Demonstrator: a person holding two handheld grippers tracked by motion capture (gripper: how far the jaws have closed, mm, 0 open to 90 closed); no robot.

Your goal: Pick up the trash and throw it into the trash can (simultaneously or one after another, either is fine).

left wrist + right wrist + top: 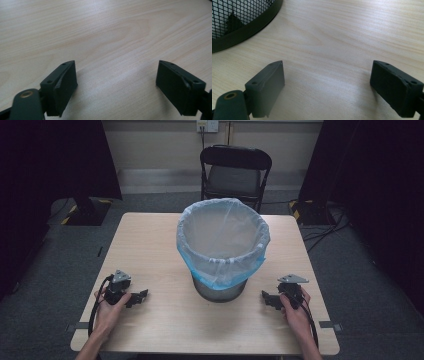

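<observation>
Both forearms enter low, the left gripper (141,296) and right gripper (267,299) resting on the table (150,240), jaws apart and empty. Between them stands the mesh bin (220,290), its blue liner (222,240) overhanging; a careless tug could tip it. Bare tabletop surrounds each gripper.

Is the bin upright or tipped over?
Upright. The bin stands on its base on the table, its mouth facing up, with the bag folded over the rim.
</observation>
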